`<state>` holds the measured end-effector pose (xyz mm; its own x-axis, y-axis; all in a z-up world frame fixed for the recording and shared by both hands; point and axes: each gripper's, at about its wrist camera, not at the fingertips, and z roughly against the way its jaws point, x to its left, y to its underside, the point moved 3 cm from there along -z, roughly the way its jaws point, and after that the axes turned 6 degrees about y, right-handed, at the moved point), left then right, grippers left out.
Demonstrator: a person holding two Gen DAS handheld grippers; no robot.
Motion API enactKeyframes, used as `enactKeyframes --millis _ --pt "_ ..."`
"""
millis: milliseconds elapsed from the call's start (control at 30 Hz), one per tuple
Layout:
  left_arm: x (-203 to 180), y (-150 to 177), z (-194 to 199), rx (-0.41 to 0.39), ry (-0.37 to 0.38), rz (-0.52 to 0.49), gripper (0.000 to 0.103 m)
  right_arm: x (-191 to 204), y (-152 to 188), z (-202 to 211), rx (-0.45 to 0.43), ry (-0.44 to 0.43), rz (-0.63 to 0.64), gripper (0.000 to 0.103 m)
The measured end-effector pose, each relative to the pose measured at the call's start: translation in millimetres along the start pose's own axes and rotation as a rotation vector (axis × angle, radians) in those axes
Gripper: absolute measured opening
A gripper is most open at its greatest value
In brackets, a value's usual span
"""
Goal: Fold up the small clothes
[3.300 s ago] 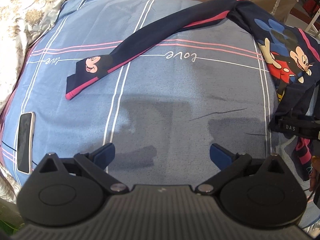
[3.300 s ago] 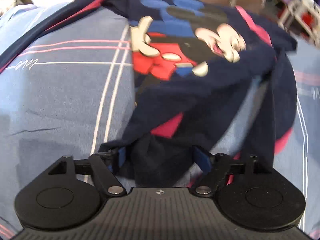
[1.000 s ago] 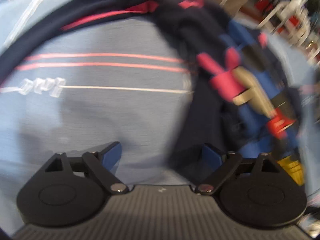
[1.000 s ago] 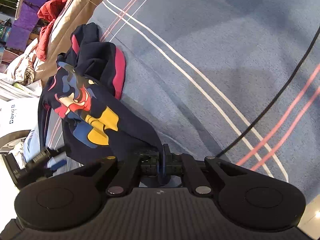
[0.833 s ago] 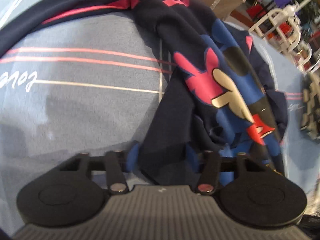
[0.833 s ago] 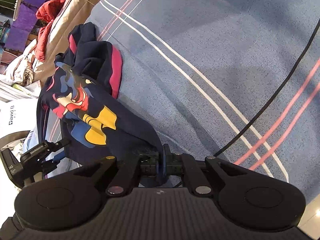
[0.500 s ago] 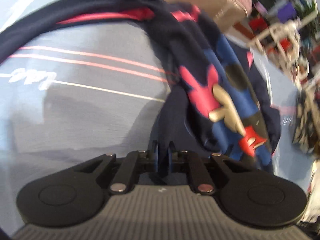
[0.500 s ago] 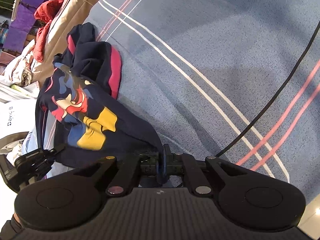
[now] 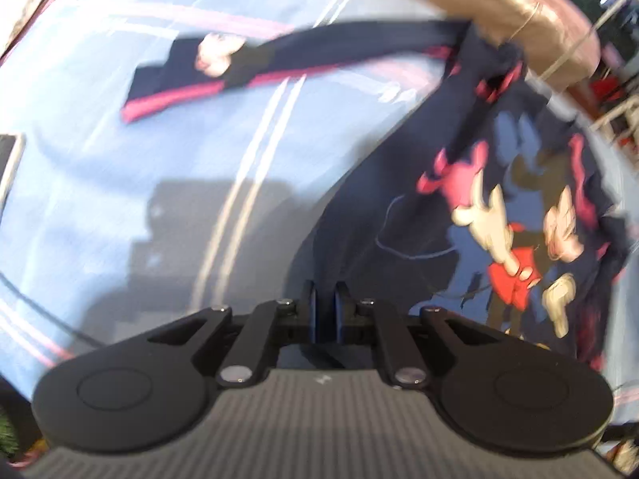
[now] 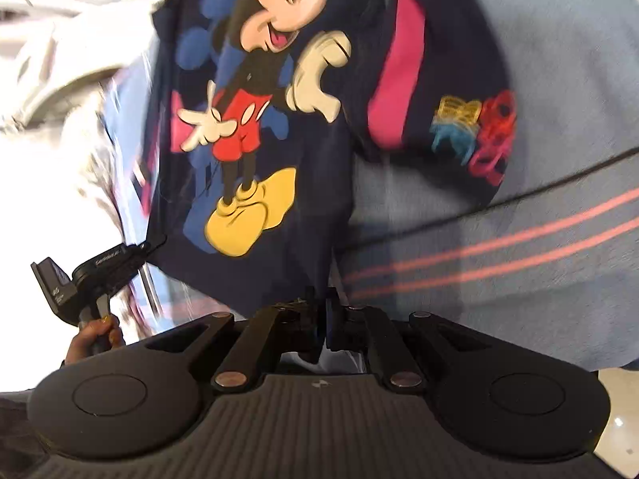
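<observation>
A navy long-sleeved shirt [image 9: 499,239] with a cartoon mouse print lies on the blue striped bed sheet [image 9: 120,199]. One sleeve [image 9: 247,60] with a pink cuff stretches far to the left. My left gripper [image 9: 323,299] is shut on the shirt's bottom edge. In the right wrist view the shirt [image 10: 259,99] hangs spread, print facing me, and my right gripper [image 10: 321,303] is shut on its hem. The left gripper [image 10: 153,243] pinches the opposite corner there, with a hand [image 10: 96,339] on its grip. The other sleeve [image 10: 471,131] lies folded over with a colourful print.
A phone [image 9: 8,167] lies at the sheet's left edge. A brown padded piece of furniture [image 9: 519,20] borders the bed beyond the shirt. Pale bedding [image 10: 60,40] is bunched past the shirt in the right wrist view. Bare sheet [image 10: 519,279] lies to the right.
The left gripper closed on the shirt's hem, then swung sideways with it. The right gripper, still shut on the hem, turned and shifted; the shirt now spreads between both.
</observation>
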<state>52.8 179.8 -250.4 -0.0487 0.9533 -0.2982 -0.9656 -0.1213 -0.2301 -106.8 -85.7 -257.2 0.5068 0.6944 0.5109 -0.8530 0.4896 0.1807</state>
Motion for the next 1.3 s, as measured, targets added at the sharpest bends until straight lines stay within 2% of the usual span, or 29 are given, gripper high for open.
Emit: enactKeyframes --millis 100,233,433,467,500,533,567,667,700,833,933,1000,1033,1067,1100,1167,1267,1300 --pt "-3 15 -12 0.035 0.003 -0.025 0.010 -10 4 -10 0.047 0.102 0.043 0.006" --pt "-24 26 -18 0.071 -0.002 -0.122 0.010 -34 7 2 0.051 0.157 0.014 0.006" --pt "-19 36 -16 0.114 -0.020 -0.136 0.016 -48 4 10 0.048 0.217 -0.002 0.007" --pt "-14 38 -14 0.122 -0.033 -0.139 0.021 -49 5 9 0.056 0.254 0.010 0.016" --pt "-8 38 -10 0.127 -0.040 -0.135 0.031 -51 6 7 0.060 0.276 0.023 0.020" --pt "-5 36 -6 0.119 -0.055 -0.129 0.036 -52 7 9 0.049 0.283 0.030 0.020" --pt "-4 34 -2 0.108 -0.077 -0.135 0.039 -52 7 14 0.018 0.278 0.036 0.025" --pt "-1 35 9 0.085 -0.209 -0.216 0.038 -44 7 29 -0.058 0.246 0.107 0.036" --pt "4 36 14 0.074 -0.227 -0.223 0.038 -41 7 32 -0.075 0.235 0.132 0.038" --pt "9 26 15 0.053 -0.120 -0.164 0.038 -23 0 33 -0.105 0.175 0.236 0.039" --pt "0 24 -4 0.076 -0.143 -0.194 0.035 -1 -1 22 -0.107 0.129 0.308 0.039" --pt "-6 27 -10 0.089 -0.046 -0.103 0.024 3 -1 15 -0.097 0.127 0.324 0.042" --pt "-13 30 -12 0.093 0.002 -0.086 0.024 5 -2 10 -0.087 0.140 0.323 0.043" --pt "-22 32 -16 0.108 0.017 -0.108 0.024 6 -3 6 -0.077 0.151 0.320 0.044" --pt "-31 35 -20 0.125 0.007 -0.145 0.025 3 -3 6 -0.075 0.157 0.314 0.044" --pt "-44 40 -25 0.111 -0.033 -0.195 0.025 1 -1 5 -0.074 0.154 0.295 0.044" --pt "-44 42 -24 0.095 -0.027 -0.149 0.024 -5 0 9 -0.076 0.150 0.264 0.044" --pt "-41 43 -22 0.091 -0.026 -0.139 0.011 -6 -1 9 -0.076 0.150 0.262 0.044"
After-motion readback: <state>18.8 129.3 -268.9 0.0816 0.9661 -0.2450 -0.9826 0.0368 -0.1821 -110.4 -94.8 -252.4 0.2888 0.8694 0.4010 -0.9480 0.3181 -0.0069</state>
